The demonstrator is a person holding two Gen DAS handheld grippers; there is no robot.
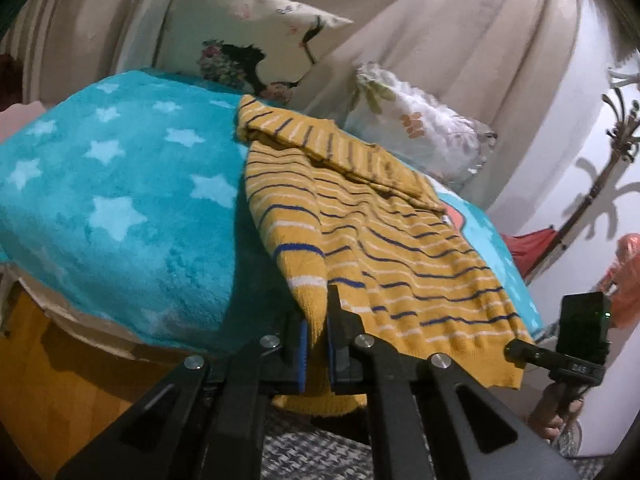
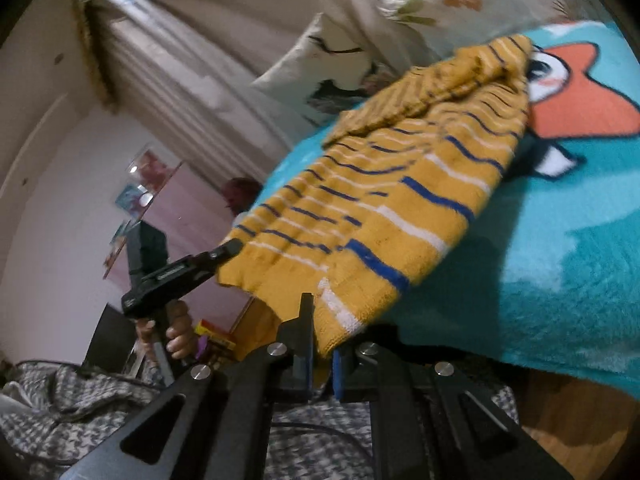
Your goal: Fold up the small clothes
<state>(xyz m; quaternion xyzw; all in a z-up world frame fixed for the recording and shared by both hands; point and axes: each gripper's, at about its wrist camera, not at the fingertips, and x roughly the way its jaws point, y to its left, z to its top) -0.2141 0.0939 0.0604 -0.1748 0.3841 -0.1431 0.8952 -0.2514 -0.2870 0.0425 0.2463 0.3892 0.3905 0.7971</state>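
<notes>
- At the bed's near edge, your left claw pinches one bottom corner of the yellow striped sweater.
- Your right claw pinches the other corner.
- Its upper part lies on the teal blanket.

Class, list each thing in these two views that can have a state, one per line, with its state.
Striped garment: partly folded at the far end, near edge lifted off the blanket.
Left tool: shut on the garment's near corner.
Right tool: shut on the garment's other near corner.
Star blanket: spread over the bed.
Pillows: propped against the curtain.
</notes>
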